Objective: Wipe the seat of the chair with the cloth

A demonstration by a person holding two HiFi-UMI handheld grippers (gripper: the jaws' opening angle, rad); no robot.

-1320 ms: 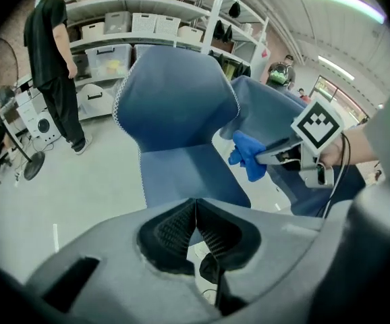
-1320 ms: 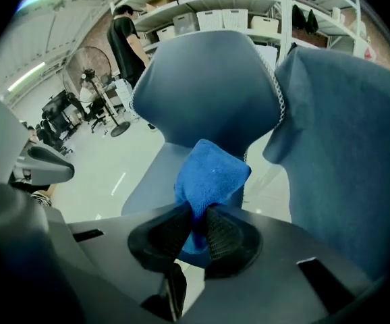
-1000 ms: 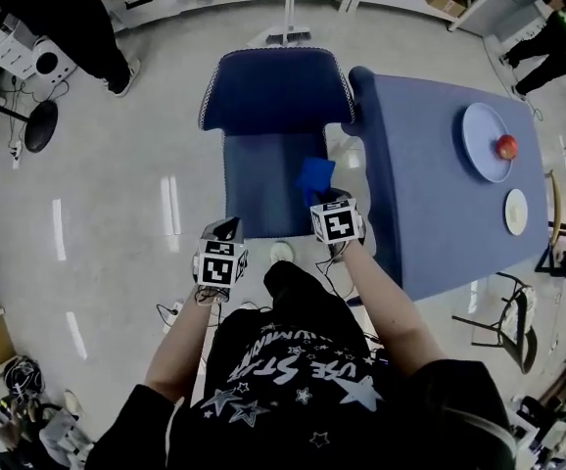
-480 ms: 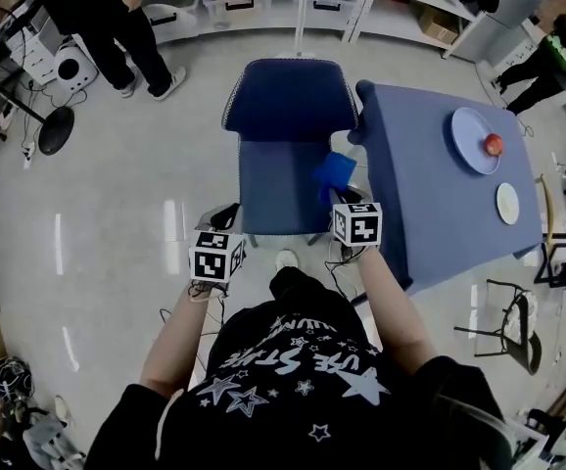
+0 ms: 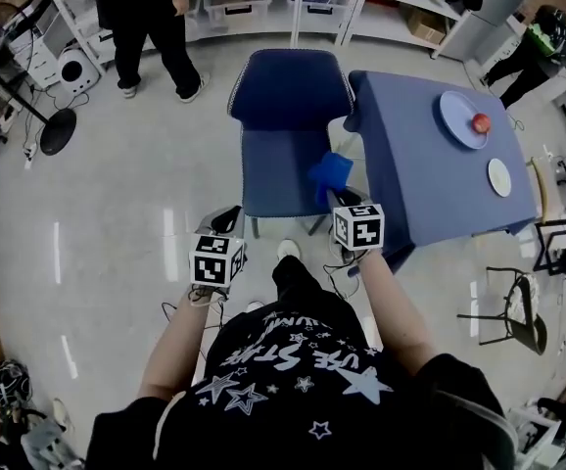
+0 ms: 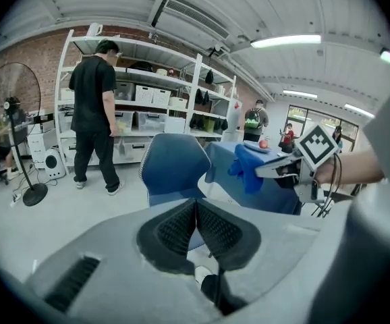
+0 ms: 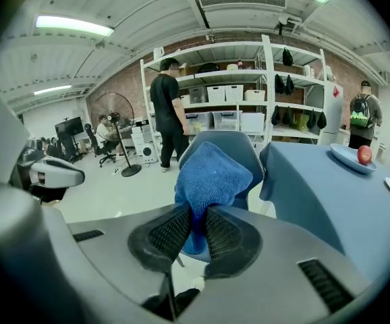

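Note:
A blue chair [image 5: 285, 155] stands in front of me, its seat [image 5: 281, 176] bare and its backrest [image 5: 291, 88] on the far side. My right gripper [image 5: 340, 196] is shut on a blue cloth [image 5: 329, 173], held in the air over the seat's right front corner. The same cloth [image 7: 210, 178] bulges up between the pads in the right gripper view, with the chair [image 7: 230, 148] behind it. My left gripper [image 5: 226, 225] hangs at the seat's left front corner, jaws together with nothing in them. In the left gripper view the chair [image 6: 175, 169] is ahead and the cloth [image 6: 251, 167] at right.
A table with a blue cover [image 5: 421, 164] stands right of the chair, carrying a blue plate [image 5: 461, 118] with a red apple [image 5: 481, 122] and a small white plate [image 5: 499, 176]. A person in black [image 5: 145, 27] stands by shelves [image 5: 263, 3] at the back. A fan [image 5: 43, 125] stands far left.
The chair and table have drawn farther away in the head view as I backed off. The right gripper keeps the cloth lifted off the seat; both grippers sit lower in the picture.

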